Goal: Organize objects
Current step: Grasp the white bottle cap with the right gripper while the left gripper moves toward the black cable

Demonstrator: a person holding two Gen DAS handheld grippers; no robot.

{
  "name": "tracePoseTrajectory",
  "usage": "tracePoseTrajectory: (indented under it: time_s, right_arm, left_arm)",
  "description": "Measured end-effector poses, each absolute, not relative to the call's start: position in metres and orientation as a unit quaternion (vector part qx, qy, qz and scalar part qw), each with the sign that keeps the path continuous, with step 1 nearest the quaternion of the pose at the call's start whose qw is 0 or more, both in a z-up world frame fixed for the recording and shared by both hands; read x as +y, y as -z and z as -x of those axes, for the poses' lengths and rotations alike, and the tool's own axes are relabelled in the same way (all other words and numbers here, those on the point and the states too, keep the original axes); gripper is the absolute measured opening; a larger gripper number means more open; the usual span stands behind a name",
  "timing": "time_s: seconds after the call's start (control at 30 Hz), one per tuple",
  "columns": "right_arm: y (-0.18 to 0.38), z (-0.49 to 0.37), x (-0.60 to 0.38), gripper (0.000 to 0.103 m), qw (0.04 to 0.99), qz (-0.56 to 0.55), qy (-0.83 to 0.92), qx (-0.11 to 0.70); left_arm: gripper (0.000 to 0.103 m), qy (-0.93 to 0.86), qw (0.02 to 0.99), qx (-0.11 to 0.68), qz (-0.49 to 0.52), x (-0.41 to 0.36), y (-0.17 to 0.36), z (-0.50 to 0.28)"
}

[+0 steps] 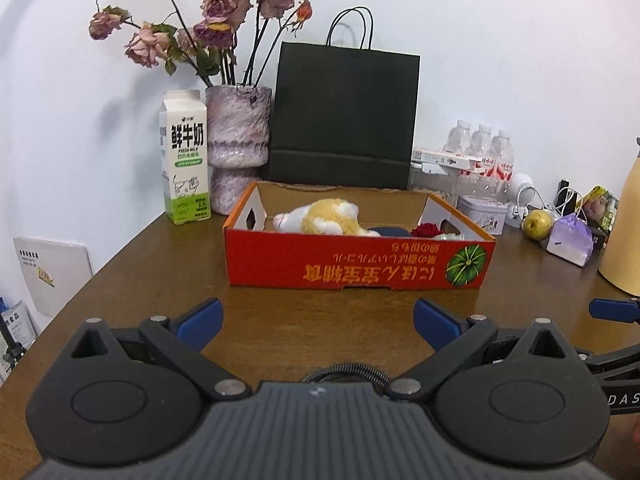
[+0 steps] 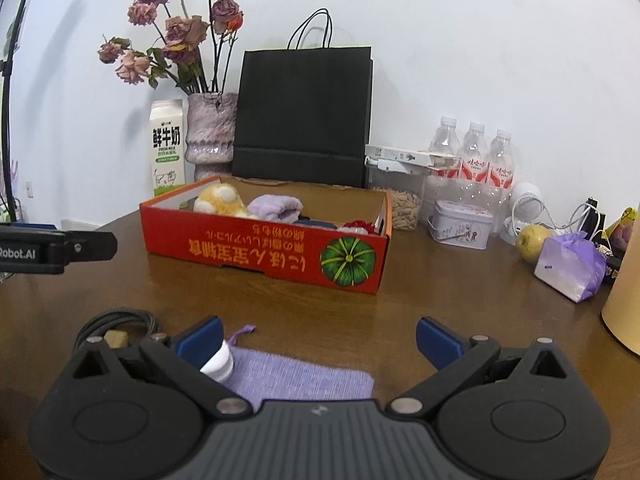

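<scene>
A red cardboard box [image 1: 356,264] [image 2: 264,250] sits on the brown table. It holds a yellow-white plush toy [image 1: 324,216] [image 2: 220,198], a rolled purple cloth [image 2: 276,206], a dark item and a red flower [image 1: 428,230]. My left gripper [image 1: 318,322] is open and empty, short of the box. My right gripper [image 2: 318,342] is open above a purple drawstring pouch [image 2: 300,376]. A small white bottle [image 2: 218,364] lies by its left finger. A coiled dark cable [image 2: 116,320] lies to the left.
At the back stand a milk carton [image 1: 186,160], a vase of dried roses [image 1: 238,140], a black paper bag [image 1: 344,120], water bottles [image 2: 474,152], a grain jar [image 2: 400,196] and a tin [image 2: 460,224]. At right lie a pear [image 2: 532,242], a purple packet [image 2: 570,266] and a yellow jug [image 1: 624,232].
</scene>
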State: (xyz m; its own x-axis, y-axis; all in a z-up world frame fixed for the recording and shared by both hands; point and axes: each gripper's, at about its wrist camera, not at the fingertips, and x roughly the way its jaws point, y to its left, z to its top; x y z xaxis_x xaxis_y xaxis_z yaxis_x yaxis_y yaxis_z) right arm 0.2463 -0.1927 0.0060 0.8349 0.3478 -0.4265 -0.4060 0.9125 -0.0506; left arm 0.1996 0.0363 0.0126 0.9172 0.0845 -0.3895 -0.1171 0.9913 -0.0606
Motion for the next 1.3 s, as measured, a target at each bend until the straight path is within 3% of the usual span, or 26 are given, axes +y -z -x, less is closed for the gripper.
tracePoseTrajectory:
  time_s: [0.8, 0.9, 1.1, 1.13, 1.2, 1.3]
  right_arm:
    - [0.017, -0.236, -0.184, 0.103, 0.94, 0.059, -0.228, 0.248]
    - [0.018, -0.242, -0.166, 0.099, 0.933, 0.07, -0.246, 0.252]
    - [0.021, -0.257, -0.137, 0.078, 0.921, 0.073, -0.267, 0.276]
    - [0.021, -0.259, -0.135, 0.069, 0.919, 0.069, -0.271, 0.278]
    - [0.022, -0.26, -0.131, 0.043, 0.915, 0.068, -0.279, 0.282]
    - [0.021, -0.255, -0.132, 0.039, 0.917, 0.07, -0.285, 0.272]
  left_arm:
    - [0.103, -0.057, 0.973, 0.217, 0.053, 0.054, -0.004, -0.18]
    - [0.103, -0.059, 0.973, 0.215, 0.059, 0.058, -0.005, -0.178]
    - [0.103, -0.059, 0.972, 0.219, 0.063, 0.061, -0.006, -0.178]
    - [0.103, -0.059, 0.972, 0.22, 0.063, 0.061, -0.006, -0.178]
    - [0.103, -0.058, 0.972, 0.221, 0.064, 0.061, -0.006, -0.178]
    - [0.103, -0.056, 0.971, 0.225, 0.067, 0.063, -0.005, -0.179]
